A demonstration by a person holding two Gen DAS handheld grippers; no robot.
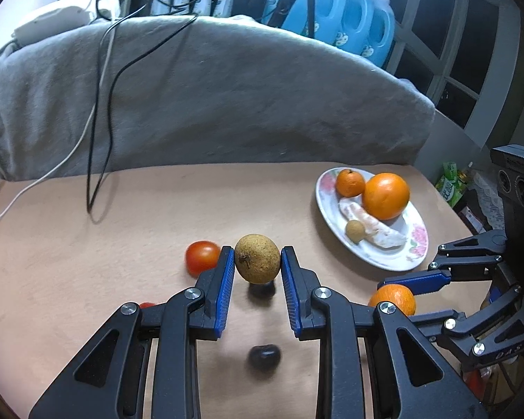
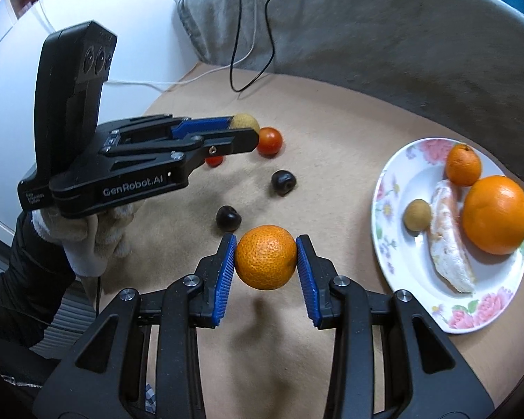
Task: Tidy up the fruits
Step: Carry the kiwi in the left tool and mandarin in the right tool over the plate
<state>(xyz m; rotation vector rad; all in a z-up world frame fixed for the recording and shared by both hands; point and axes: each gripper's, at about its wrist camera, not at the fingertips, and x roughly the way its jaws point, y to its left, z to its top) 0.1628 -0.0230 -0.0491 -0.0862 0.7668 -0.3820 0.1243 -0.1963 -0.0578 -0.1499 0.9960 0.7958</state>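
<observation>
My left gripper (image 1: 257, 260) is shut on a tan longan (image 1: 257, 258) and holds it above the table; the longan also shows in the right wrist view (image 2: 244, 122). My right gripper (image 2: 266, 262) is shut on a small mandarin (image 2: 266, 257), lifted off the table left of the floral plate (image 2: 401, 272). The plate (image 1: 398, 260) holds a large orange (image 2: 495, 214), a small mandarin (image 2: 463, 164), a peeled segment (image 2: 449, 241) and a second longan (image 2: 416, 214). Two dark fruits (image 2: 283, 182) (image 2: 228, 217) and a red tomato (image 2: 269, 140) lie on the table.
A grey blanket (image 1: 227, 97) with black and white cables (image 1: 101, 111) rises behind the tan table (image 1: 87, 262). A smaller red tomato (image 2: 214, 160) sits under the left gripper. Blue detergent bottles (image 1: 349, 10) stand at the back right.
</observation>
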